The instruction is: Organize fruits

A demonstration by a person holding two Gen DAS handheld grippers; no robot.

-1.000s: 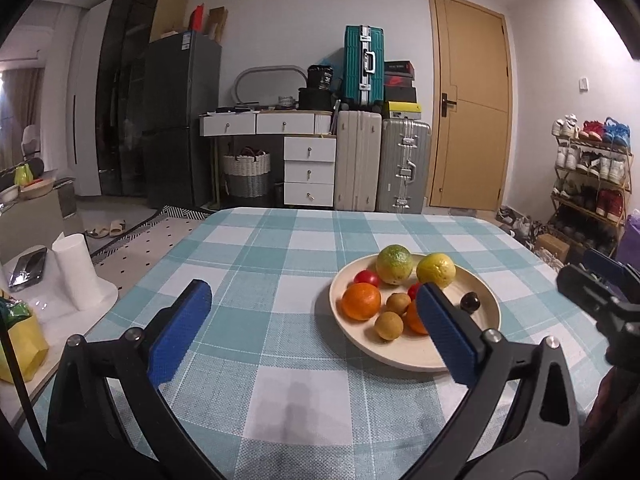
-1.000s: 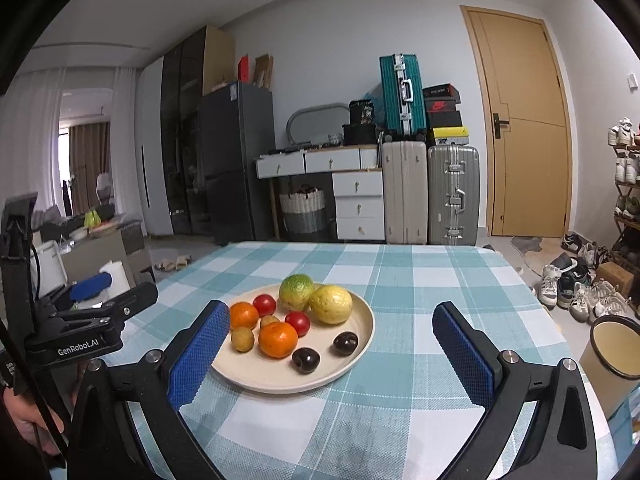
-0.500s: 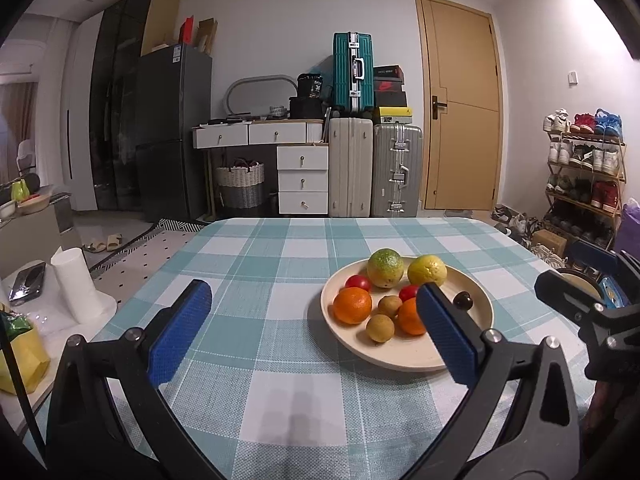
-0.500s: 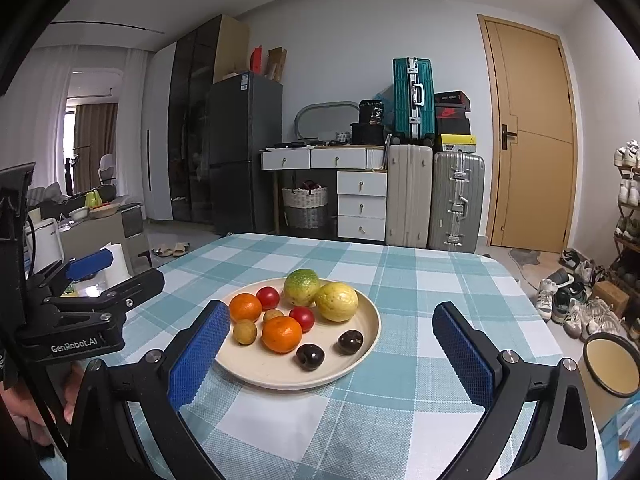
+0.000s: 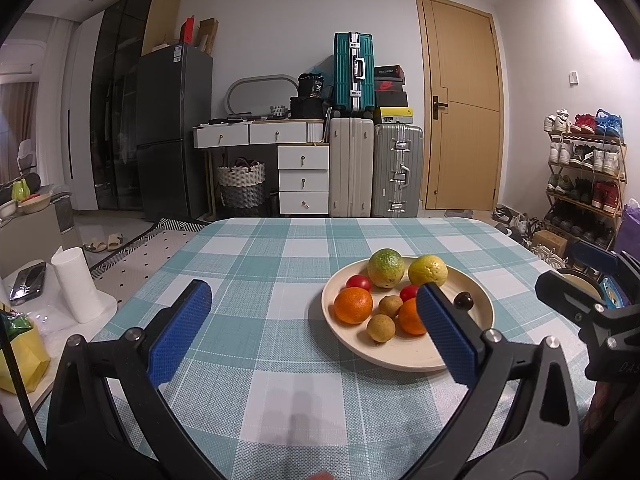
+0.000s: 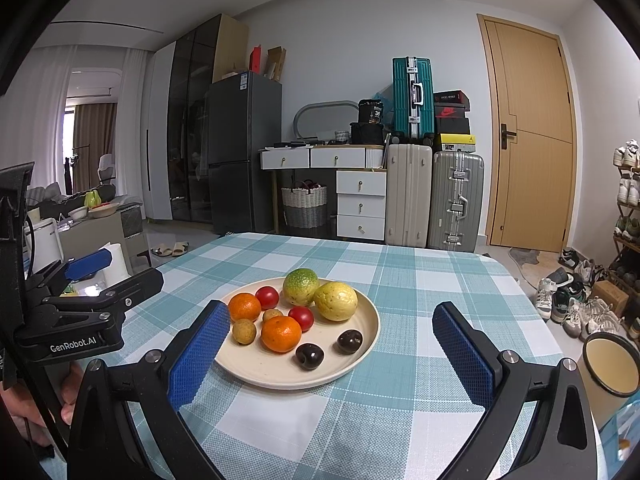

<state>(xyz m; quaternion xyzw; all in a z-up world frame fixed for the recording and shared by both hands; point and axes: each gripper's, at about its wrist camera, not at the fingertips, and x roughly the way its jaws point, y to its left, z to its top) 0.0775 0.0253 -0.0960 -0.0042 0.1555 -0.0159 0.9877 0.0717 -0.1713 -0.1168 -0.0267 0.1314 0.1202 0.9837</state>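
Note:
A cream plate (image 5: 478, 346) (image 6: 362, 354) sits on the checked tablecloth and holds several fruits: two oranges (image 6: 281, 333), two red tomatoes (image 6: 301, 317), a green citrus (image 6: 300, 286), a yellow citrus (image 6: 335, 301), two small brown fruits (image 6: 244, 331) and two dark plums (image 6: 309, 356). My left gripper (image 5: 312, 332) is open and empty, above the cloth with the plate behind its right finger. My right gripper (image 6: 330, 350) is open and empty, its fingers either side of the plate's near half, held short of it.
The table (image 5: 280, 256) has a teal-and-white checked cloth. A low side table with a paper roll (image 5: 76, 284) stands to the left. A shoe rack (image 5: 580, 184) is on the right. Suitcases (image 5: 396, 176) and drawers line the back wall.
Both grippers have tilted up a little, so the plate sits lower in both views. The right gripper has come slightly closer to the plate. Both stay open.

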